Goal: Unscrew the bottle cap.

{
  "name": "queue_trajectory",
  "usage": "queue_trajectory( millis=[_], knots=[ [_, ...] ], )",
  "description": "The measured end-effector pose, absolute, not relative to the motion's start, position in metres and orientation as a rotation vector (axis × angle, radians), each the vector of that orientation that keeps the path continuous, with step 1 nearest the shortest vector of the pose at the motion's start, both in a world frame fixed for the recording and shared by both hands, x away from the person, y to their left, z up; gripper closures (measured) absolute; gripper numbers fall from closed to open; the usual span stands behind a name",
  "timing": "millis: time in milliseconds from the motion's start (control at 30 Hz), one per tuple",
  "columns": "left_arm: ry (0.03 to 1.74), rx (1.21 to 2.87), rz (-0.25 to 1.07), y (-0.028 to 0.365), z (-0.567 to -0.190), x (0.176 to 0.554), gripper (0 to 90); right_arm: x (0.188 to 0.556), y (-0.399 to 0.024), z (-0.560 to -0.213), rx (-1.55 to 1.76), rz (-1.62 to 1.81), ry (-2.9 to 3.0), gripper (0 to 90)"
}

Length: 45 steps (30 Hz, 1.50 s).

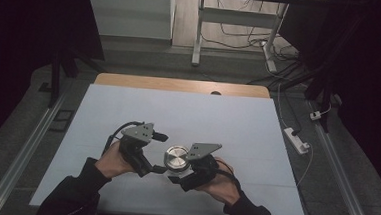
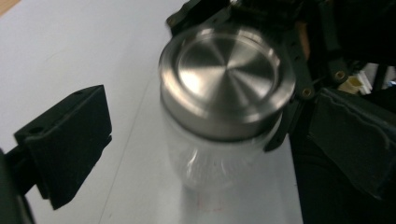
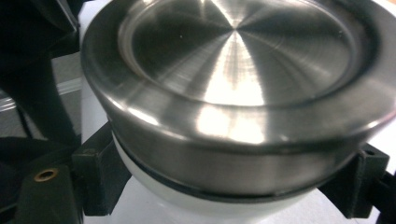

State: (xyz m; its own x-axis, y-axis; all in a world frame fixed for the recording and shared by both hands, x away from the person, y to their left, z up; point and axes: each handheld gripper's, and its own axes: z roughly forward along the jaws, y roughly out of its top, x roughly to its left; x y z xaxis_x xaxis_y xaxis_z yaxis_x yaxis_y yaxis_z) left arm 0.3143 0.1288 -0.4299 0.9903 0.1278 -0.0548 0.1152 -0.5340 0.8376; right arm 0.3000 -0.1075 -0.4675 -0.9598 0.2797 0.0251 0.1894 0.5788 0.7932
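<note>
From above, your right gripper [image 1: 177,176] gripped the jar [image 1: 176,158] near the table's [image 1: 238,120] front centre; your left gripper [image 1: 156,166] stood just beside it. In the left gripper view, its jaws stood apart, clear of the steel lid [image 2: 227,77]. In the right gripper view, both jaws clamped the jar [image 3: 224,205] under the lid [image 3: 233,70].

White sheet [image 1: 128,113] over wooden table [image 1: 180,85]; power strip [image 1: 297,139] on floor, right.
</note>
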Motion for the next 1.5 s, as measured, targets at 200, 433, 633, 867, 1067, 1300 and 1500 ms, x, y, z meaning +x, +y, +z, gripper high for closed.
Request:
queue_trajectory(
  millis=[200, 433, 633, 867, 1067, 1300, 1500],
  knots=[
    [0.081, 2.157, -0.012, 0.117, -0.428, 0.317, 7.2, 0.298, -0.105, -0.469, 0.359, 1.331, 2.731, 15.0],
    [0.058, 2.174, -0.031, 0.107, -0.431, 0.319, 15.9, 0.297, -0.105, -0.468, 0.330, 1.335, 2.741, 15.0],
    [0.114, 2.155, 0.000, 0.106, -0.431, 0.314, 19.9, 0.298, -0.106, -0.468, 0.362, 1.329, 2.723, 15.0],
    [0.355, 2.140, 0.172, 0.094, -0.429, 0.299, 20.7, 0.303, -0.108, -0.468, 0.463, 1.315, 2.680, 15.0],
    [0.438, 2.115, 0.248, 0.086, -0.424, 0.292, 20.3, 0.304, -0.111, -0.466, 0.546, 1.337, 2.621, 15.0],
    [0.263, 2.082, 0.082, 0.112, -0.412, 0.303, 6.5, 0.301, -0.108, -0.465, 0.473, 1.363, 2.659, 15.0],
    [0.045, 2.161, 0.062, 0.114, -0.420, 0.303, 8.8, 0.296, -0.102, -0.467, 0.383, 1.384, 2.722, 15.0]
  ],
)
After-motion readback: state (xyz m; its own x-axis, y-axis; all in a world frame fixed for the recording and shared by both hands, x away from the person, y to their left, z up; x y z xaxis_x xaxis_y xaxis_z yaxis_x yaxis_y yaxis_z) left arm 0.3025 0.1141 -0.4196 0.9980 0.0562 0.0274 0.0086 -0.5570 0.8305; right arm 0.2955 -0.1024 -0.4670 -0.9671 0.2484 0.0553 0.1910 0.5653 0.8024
